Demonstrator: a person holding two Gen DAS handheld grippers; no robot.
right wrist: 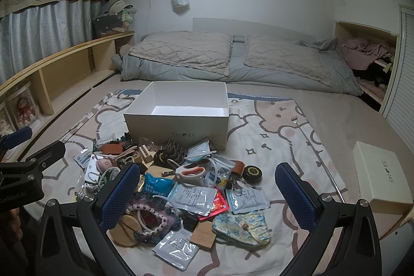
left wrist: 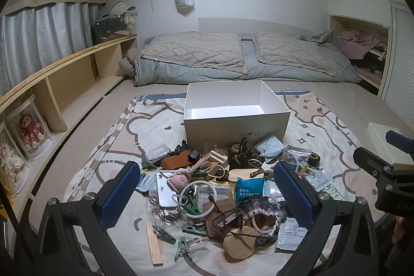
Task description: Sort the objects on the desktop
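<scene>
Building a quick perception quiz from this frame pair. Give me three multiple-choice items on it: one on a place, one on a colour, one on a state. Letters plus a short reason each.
1. Where does the open white shoe box stand relative to the pile of small objects?
A. Behind it, toward the bedding
B. On the wooden shelf
C. On top of the pile

2. What colour are the handles of the scissors?
A. Green
B. Orange and white
C. Black

3. How is the right gripper?
A. Shut on the scissors
B. Shut on a packet
C. Open, holding nothing

Answers:
1 A: the box sits on the printed sheet beyond the pile.
2 B: the handle loops are orange and white.
3 C: its blue pads stand wide apart above the pile.
</scene>
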